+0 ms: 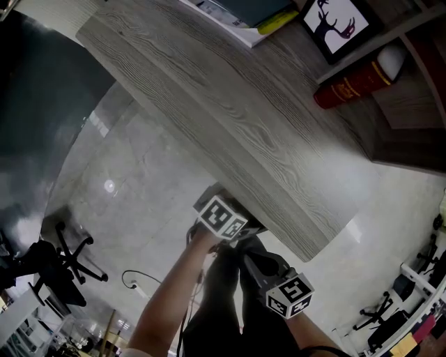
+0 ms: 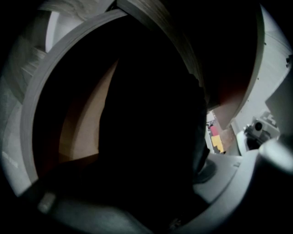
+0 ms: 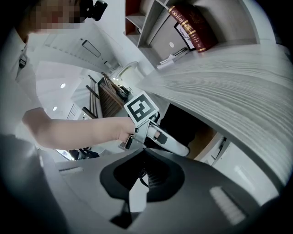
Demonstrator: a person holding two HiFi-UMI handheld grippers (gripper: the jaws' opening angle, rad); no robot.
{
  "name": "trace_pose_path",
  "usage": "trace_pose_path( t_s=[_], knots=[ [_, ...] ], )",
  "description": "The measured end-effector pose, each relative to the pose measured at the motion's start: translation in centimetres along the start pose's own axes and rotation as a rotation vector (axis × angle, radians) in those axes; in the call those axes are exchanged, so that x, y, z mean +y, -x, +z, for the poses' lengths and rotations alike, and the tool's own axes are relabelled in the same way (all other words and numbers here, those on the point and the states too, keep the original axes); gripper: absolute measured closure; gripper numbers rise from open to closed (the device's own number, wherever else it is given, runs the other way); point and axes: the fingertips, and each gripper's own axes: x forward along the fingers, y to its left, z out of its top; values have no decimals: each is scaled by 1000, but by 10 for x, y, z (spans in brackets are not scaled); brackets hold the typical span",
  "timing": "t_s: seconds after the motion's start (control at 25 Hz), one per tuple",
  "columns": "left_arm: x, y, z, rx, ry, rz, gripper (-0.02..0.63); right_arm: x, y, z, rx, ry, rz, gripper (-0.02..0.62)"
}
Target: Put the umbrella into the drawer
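In the left gripper view a big black shape, probably the umbrella (image 2: 151, 137), fills the middle in front of the drawer's pale wooden inside (image 2: 87, 123). My left gripper (image 2: 151, 201) has its grey jaws wide apart round that shape, and a strip of light shows beside the right jaw. In the right gripper view the left gripper (image 3: 160, 137) reaches into the dark drawer opening (image 3: 183, 125) under the desk. My right gripper (image 3: 145, 153) hangs back from the drawer with its jaws met and nothing between them. From above, both marker cubes (image 1: 220, 217) (image 1: 289, 294) sit at the desk's edge.
The grey wood desk top (image 1: 244, 132) overhangs the drawer and hides it from the head view. A red book (image 1: 352, 85), a deer picture (image 1: 334, 24) and papers (image 1: 237, 17) lie at its far side. An office chair base (image 1: 66, 261) stands on the pale floor to the left.
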Motion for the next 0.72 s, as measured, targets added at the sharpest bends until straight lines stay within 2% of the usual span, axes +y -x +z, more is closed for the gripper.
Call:
trace_pose_path(
  t_s=[0.08,0.24,0.52,0.72],
  knots=[
    [2,2,0,-17,10,8,198,1,-1,0,0,3,4,591],
    [7,5,3,-68,17,54,164,-1,2,-5,12,3,-1,591],
    [8,21,8,-174,-21,82,158,4,0,-6,14,10,-5,591],
    [7,30,11,-230,-14,87,149,4,2,-7,13,11,-13,591]
  ],
)
